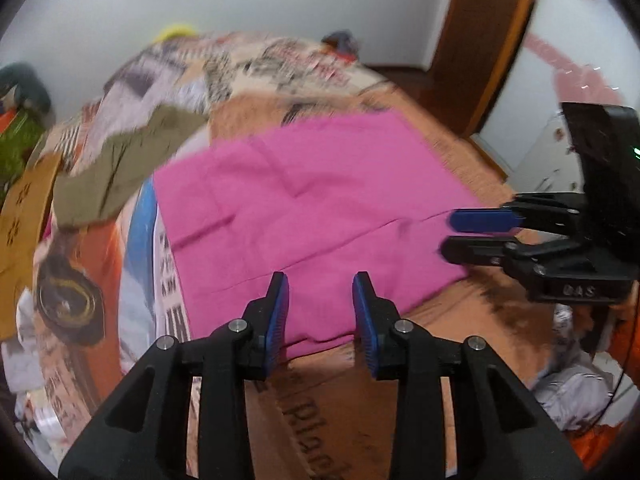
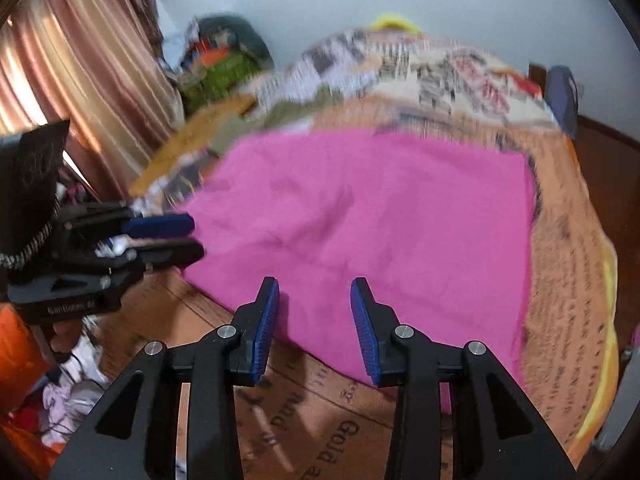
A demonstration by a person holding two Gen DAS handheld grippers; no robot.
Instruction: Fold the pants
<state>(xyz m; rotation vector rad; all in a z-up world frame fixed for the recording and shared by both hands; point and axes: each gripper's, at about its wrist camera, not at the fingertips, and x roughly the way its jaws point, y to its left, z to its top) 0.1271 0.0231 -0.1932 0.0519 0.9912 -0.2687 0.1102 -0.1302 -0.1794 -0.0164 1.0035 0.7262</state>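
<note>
Presently, findings are recorded as follows.
Pants: pink pants (image 1: 304, 208) are seen spread flat on the patterned bedspread (image 1: 256, 60), apparently folded, though blur limits certainty.
Left gripper (image 1: 321, 312): fingers held apart, nothing gripped, above the near hem.
Right gripper (image 2: 314, 316): likewise parted and empty.
Beyond: an olive garment (image 1: 120, 168) is noted.

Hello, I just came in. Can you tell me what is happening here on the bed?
A person holds a pair of tongs in each hand and is folding the pink pants, which lie flat on the patterned bedspread. The left tongs and the right tongs are both open over the near edge of the pants and grip nothing. An olive garment lies beside the pants, at the left. The pictures are blurred, so the tongs seem to be moving.
</note>
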